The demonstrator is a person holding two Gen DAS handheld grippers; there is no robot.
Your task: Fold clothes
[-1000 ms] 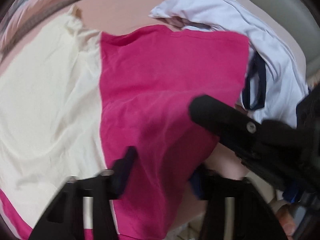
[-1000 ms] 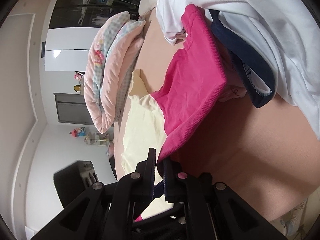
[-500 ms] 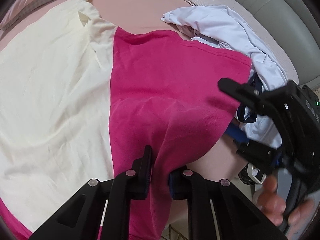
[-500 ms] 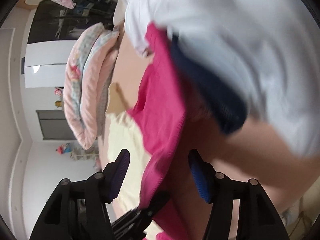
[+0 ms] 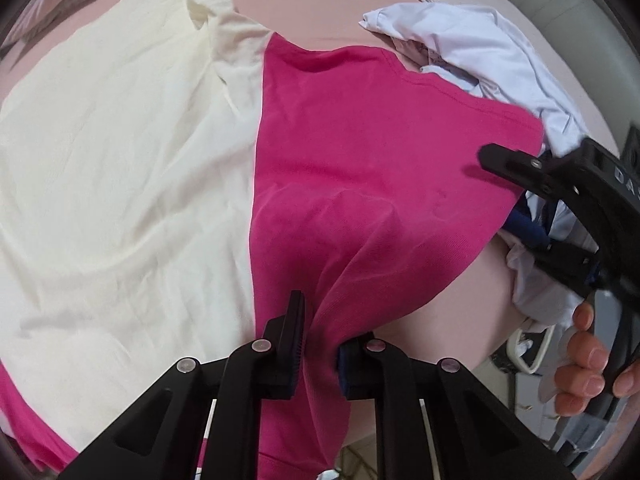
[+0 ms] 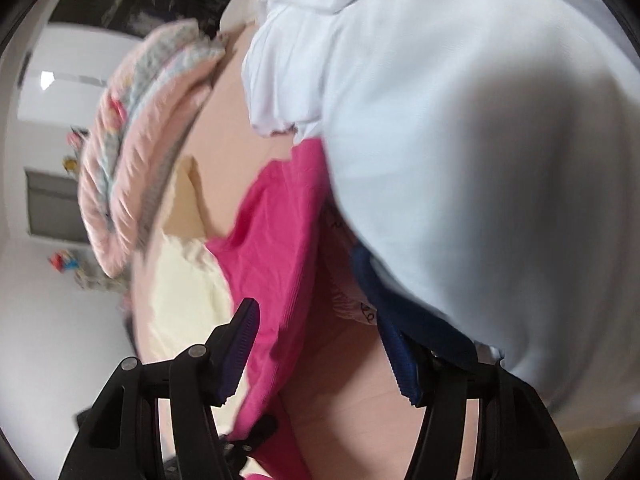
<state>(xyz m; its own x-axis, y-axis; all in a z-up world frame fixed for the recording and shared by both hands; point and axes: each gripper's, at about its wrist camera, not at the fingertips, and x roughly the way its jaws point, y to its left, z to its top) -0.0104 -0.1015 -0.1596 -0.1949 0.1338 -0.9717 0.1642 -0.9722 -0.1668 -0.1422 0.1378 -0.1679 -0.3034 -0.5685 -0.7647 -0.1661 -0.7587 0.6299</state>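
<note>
A magenta garment (image 5: 360, 152) lies spread on the bed, overlapping a cream garment (image 5: 120, 160) on its left. My left gripper (image 5: 322, 328) is shut on a raised fold of the magenta cloth near its front edge. In the left wrist view a hand (image 5: 588, 368) holds the right gripper, whose upper finger (image 5: 516, 166) reaches over the garment's right edge. In the right wrist view my right gripper (image 6: 320, 320) stands open, with the magenta garment's (image 6: 280, 240) edge lying loose between its fingers.
A crumpled white garment (image 5: 480, 48) with navy trim (image 6: 372, 280) lies against the magenta one's right side and fills much of the right wrist view. The peach bed sheet (image 5: 320, 0) shows beyond. A folded pink quilt (image 6: 132, 160) lies at the bed's far end.
My left gripper went from open to shut on the magenta fold and lifted it slightly. My right gripper let go of the magenta edge, opened wide and moved towards the white garment.
</note>
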